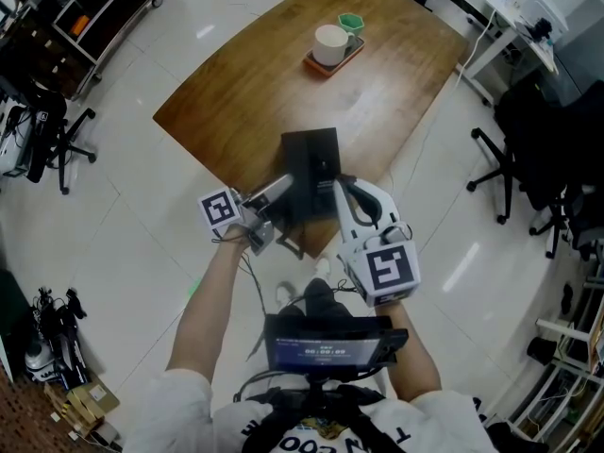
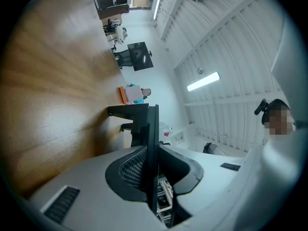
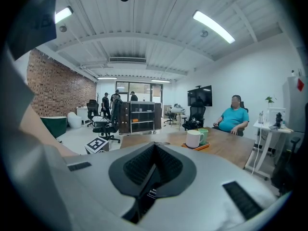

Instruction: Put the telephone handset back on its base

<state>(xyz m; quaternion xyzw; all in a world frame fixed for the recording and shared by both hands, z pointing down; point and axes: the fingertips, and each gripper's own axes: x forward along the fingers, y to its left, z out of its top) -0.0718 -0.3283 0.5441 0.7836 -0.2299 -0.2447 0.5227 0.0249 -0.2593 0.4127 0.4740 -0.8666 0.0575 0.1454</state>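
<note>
In the head view we see the black telephone (image 1: 311, 159) at the near edge of the table (image 1: 236, 83), between the left tool (image 1: 283, 187) and the right tool (image 1: 344, 189); the left gripper view shows the left tool pinching its thin panel, and the right gripper view shows the right tool likewise pinching a thin black edge.

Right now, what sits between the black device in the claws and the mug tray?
Only bare wooden tabletop lies between black device and tray, per the head view.

The black telephone (image 1: 311, 159) stands at the table's (image 1: 236, 83) near edge.
</note>
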